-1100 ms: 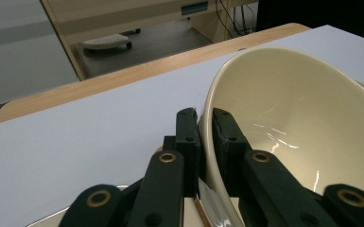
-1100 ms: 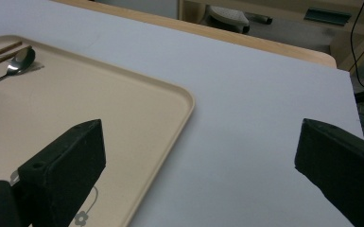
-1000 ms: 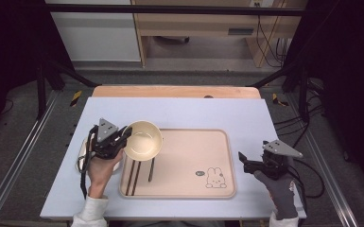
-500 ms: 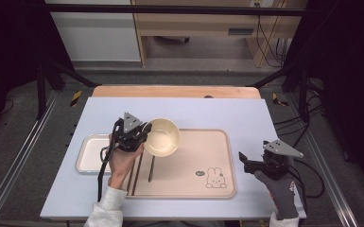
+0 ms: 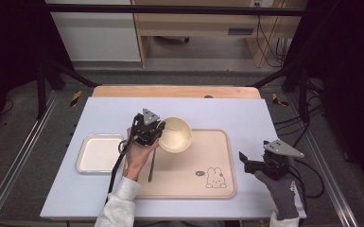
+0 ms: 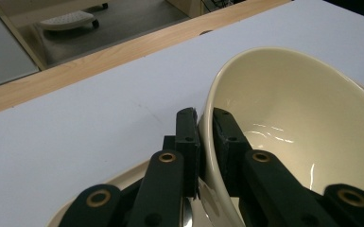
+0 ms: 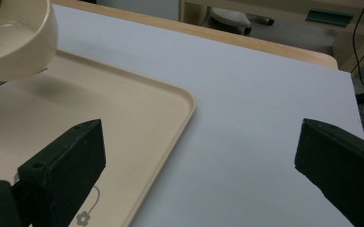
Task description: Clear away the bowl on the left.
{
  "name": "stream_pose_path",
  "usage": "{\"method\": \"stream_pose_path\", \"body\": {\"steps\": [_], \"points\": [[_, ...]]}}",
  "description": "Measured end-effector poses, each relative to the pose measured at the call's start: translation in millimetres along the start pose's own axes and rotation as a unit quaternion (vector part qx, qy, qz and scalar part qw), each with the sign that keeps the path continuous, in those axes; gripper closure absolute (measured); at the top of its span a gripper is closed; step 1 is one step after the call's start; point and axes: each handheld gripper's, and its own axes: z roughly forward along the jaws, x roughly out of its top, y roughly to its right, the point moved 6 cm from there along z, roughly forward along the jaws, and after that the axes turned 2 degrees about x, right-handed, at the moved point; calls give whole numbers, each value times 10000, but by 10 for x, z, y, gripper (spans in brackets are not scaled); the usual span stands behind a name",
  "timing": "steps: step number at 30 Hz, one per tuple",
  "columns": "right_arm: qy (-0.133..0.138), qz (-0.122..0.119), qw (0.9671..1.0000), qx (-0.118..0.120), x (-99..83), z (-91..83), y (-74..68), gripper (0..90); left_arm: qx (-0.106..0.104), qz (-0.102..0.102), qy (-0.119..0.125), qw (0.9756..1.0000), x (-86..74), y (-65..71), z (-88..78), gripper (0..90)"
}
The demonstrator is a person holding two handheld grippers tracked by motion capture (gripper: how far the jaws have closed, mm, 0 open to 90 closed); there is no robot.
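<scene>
I'm seeing the cream bowl (image 5: 176, 134) hanging tilted above the beige tray's (image 5: 217, 142) far left corner, glossy inside and empty, its rim pinched between my left gripper's (image 5: 157, 134) fingers (image 6: 187, 137), one inside, one outside.

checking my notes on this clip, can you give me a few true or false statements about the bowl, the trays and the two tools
1. The left tool is shut on the cream bowl's rim. True.
2. The bowl is full of rice. False: the left gripper view shows it empty and glossy inside.
3. The right tool holds a spoon. False: its jaws stand wide open with nothing between them, over the table's edge beside the beige tray.
4. The beige tray bears a rabbit drawing. True.
5. The small white tray lies to the right of the beige tray. False: it lies to its left in the high view.
</scene>
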Motion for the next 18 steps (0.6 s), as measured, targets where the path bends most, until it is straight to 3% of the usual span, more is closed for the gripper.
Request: {"method": "stream_pose_path", "body": {"steps": [8, 18], "points": [[-15, 31, 10000, 43, -3, 7, -19, 29, -8, -80, -195, 9998, -38, -15, 244, 822], [11, 28, 10000, 36, 1, 1, -9, 29, -50, -130, -467, 9988, -138, -50, 434, 820]]}}
